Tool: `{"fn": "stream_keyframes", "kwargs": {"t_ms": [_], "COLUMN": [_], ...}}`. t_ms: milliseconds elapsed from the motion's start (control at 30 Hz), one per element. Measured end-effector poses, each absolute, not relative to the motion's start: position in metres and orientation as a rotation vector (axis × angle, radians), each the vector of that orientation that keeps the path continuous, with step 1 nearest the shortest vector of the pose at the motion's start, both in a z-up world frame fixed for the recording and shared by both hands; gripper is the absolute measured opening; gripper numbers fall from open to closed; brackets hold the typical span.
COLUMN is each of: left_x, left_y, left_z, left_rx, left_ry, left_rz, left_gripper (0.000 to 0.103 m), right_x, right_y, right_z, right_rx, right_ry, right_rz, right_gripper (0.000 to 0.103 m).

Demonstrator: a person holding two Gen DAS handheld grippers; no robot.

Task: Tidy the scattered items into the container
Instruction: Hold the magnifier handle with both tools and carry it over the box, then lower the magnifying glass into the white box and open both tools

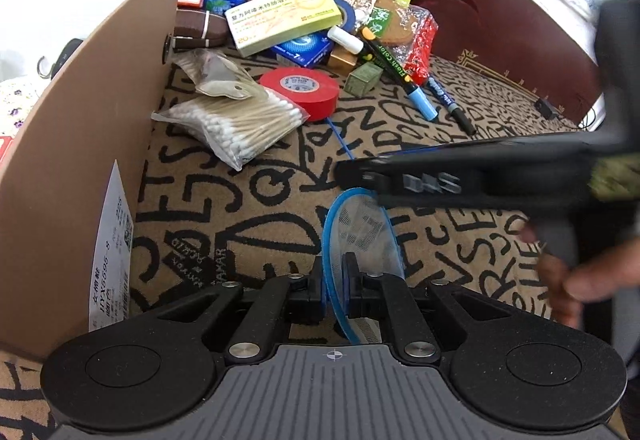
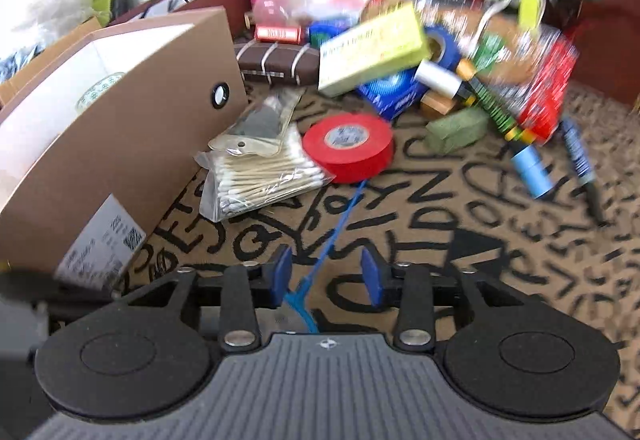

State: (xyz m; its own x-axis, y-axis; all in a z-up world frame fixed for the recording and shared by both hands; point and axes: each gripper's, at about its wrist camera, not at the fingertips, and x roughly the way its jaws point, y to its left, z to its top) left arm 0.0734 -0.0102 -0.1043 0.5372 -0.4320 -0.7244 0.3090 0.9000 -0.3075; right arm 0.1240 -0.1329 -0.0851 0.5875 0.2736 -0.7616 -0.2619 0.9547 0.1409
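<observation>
Our left gripper (image 1: pixel 335 282) pinches the blue net (image 1: pixel 362 228) by its rim; our right gripper (image 2: pixel 326 276) gapes, empty. Lifting toward the box (image 1: pixel 86 112) at ten o'clock (handle trailing) could snag the red tape (image 1: pixel 304 88).

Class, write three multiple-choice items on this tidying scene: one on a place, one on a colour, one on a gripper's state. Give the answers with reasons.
1. Where does the tape roll lie?
A. inside the box
B. on the cloth by the cotton swabs
C. on the yellow packet

2. What colour is the net's rim?
A. blue
B. red
C. green

3. How is the left gripper?
A. wide open, empty
B. shut on the net
C. shut on a marker

Answers: B, the roll rests on the lettered cloth, touching the swab bag; A, a blue hoop frames white mesh; B, the pads pinch the blue rim.
</observation>
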Motion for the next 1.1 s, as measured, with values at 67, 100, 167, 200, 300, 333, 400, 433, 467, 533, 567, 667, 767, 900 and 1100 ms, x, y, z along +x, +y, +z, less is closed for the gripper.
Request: {"fn": "stream_keyframes", "kwargs": {"t_ms": [67, 100, 167, 200, 300, 333, 400, 433, 467, 533, 567, 667, 767, 900, 1100], "left_x": [0.074, 0.075, 0.073, 0.071, 0.059, 0.054, 0.044, 0.040, 0.036, 0.030, 0.028, 0.025, 0.026, 0.028, 0.031], "left_y": [-0.011, -0.010, -0.008, -0.006, -0.007, -0.008, -0.010, -0.011, -0.012, -0.011, -0.011, -0.004, 0.010, 0.041, 0.092], "left_z": [-0.107, -0.108, -0.106, -0.104, -0.095, -0.092, -0.085, -0.081, -0.077, -0.069, -0.065, -0.053, -0.040, -0.016, 0.008], "left_rx": [-0.147, -0.154, -0.172, -0.180, -0.169, -0.164, -0.166, -0.166, -0.167, -0.176, -0.177, -0.193, -0.220, -0.263, -0.316], "left_ry": [0.910, 0.911, 0.915, 0.915, 0.899, 0.890, 0.873, 0.861, 0.847, 0.817, 0.801, 0.757, 0.709, 0.619, 0.516], "left_rz": [-0.440, -0.444, -0.457, -0.472, -0.518, -0.534, -0.564, -0.573, -0.580, -0.591, -0.592, -0.580, -0.550, -0.484, -0.373], "left_gripper": [0.020, 0.020, 0.002, 0.002, 0.002, 0.002, 0.000, 0.000, 0.000, 0.000, 0.000, 0.000, 0.000, 0.000, 0.000], "right_x": [0.134, 0.137, 0.134, 0.130, 0.115, 0.108, 0.095, 0.089, 0.083, 0.075, 0.073, 0.073, 0.079, 0.089, 0.105], "right_y": [-0.131, -0.129, -0.127, -0.127, -0.133, -0.136, -0.141, -0.141, -0.141, -0.138, -0.136, -0.124, -0.102, -0.059, 0.013], "right_z": [-0.092, -0.094, -0.093, -0.091, -0.082, -0.079, -0.070, -0.065, -0.058, -0.042, -0.034, -0.014, 0.006, 0.041, 0.065], "right_rx": [0.035, 0.031, 0.013, 0.002, 0.026, 0.041, 0.056, 0.051, 0.040, 0.011, -0.006, -0.044, -0.100, -0.185, -0.275], "right_ry": [0.932, 0.938, 0.936, 0.932, 0.919, 0.912, 0.891, 0.874, 0.852, 0.808, 0.787, 0.736, 0.690, 0.607, 0.544], "right_rz": [0.310, 0.312, 0.312, 0.312, 0.308, 0.302, 0.291, 0.288, 0.286, 0.282, 0.285, 0.306, 0.351, 0.443, 0.574], "right_gripper": [0.029, 0.015, 0.014, 0.013, 0.012, 0.012, 0.012, 0.009, 0.008, 0.008, 0.008, 0.007, 0.006, 0.004, 0.004]}}
